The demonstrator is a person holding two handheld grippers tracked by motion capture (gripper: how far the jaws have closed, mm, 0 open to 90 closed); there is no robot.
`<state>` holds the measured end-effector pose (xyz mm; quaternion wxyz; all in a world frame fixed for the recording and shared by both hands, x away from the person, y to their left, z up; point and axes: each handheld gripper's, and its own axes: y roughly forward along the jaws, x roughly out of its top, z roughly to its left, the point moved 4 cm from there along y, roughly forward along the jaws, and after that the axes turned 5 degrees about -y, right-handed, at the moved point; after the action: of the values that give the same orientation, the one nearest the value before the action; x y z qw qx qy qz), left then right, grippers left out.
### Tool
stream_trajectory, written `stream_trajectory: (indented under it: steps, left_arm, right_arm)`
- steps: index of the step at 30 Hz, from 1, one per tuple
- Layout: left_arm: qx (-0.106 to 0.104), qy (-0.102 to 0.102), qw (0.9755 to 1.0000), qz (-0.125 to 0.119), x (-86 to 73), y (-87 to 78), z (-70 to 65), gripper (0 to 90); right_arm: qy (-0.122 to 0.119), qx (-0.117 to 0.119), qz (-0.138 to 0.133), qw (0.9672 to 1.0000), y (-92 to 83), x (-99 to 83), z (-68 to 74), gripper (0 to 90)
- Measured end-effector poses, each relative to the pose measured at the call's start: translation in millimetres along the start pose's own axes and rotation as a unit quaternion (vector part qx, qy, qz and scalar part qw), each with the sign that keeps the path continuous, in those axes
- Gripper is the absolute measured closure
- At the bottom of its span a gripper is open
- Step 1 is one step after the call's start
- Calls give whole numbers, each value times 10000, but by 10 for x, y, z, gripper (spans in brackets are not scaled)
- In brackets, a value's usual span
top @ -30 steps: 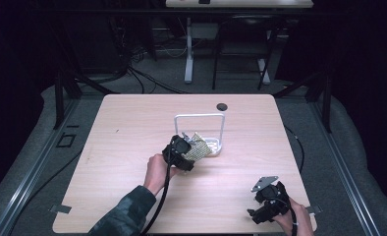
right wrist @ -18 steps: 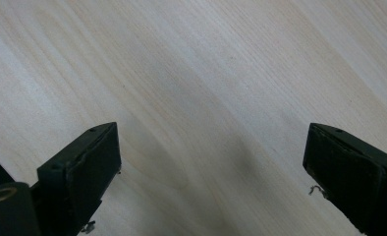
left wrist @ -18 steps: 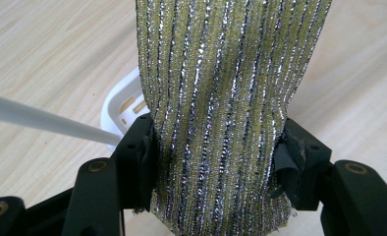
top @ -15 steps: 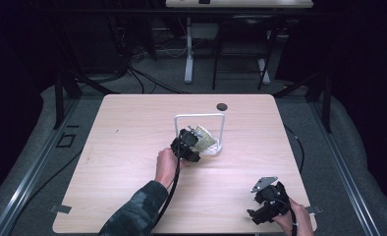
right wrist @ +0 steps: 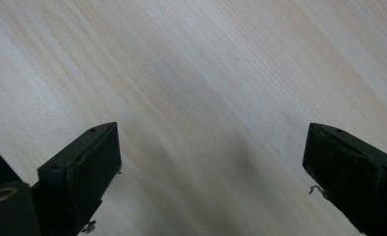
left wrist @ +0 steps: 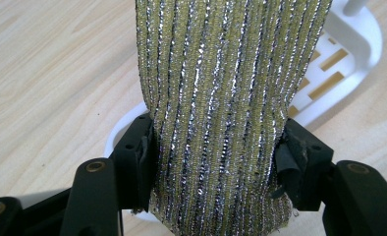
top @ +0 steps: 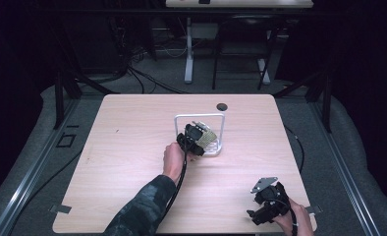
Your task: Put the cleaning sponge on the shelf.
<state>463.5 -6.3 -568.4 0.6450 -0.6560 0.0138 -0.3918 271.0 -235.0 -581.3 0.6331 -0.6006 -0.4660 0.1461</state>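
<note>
A strip of gold-and-silver striped knit cloth [left wrist: 216, 88] hangs between the jaws of my left gripper [left wrist: 216, 160], which is shut on its sides. Behind the cloth lies the slotted base of a white stand [left wrist: 348, 44]. In the high view, the left gripper [top: 195, 137] holds the cloth [top: 209, 139] inside the white stand [top: 200, 116], under its arched bar at the table's middle. My right gripper [top: 258, 214] rests low at the front right corner. Its jaws stand wide apart over bare wood in the right gripper view [right wrist: 211, 167], with nothing between them.
The light wooden table [top: 127, 147] has a small black round hole cover [top: 222, 106] near its far edge. A camouflage sleeve [top: 142, 209] reaches in from the front. Black cables trail from both grippers. Dark floor surrounds the table.
My left gripper has carried the cloth to the right and farther away, from beside the stand to over its base. The right gripper has stayed put.
</note>
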Motion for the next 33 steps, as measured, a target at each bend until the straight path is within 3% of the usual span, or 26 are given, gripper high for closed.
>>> stream_trajectory:
  steps: [8, 15, 27, 33]
  left_arm:
    - [115, -26, 9999, 45, 29, 72, 3, 360]
    - [414, 31, 9991, 42, 56, 95, -57, 238]
    - [331, 9, 9995, 5, 57, 84, -91, 144]
    - [346, 93, 9994, -3, 60, 63, -91, 121]
  right_arm:
    - [-38, -5, 7, 10000, 6, 3, 4, 67]
    - [-73, -1, -8, 10000, 2, 5, 6, 66]
    - [-51, 21, -63, 10000, 4, 11, 18, 66]
    - [-63, 15, -53, 10000, 5, 9, 13, 66]
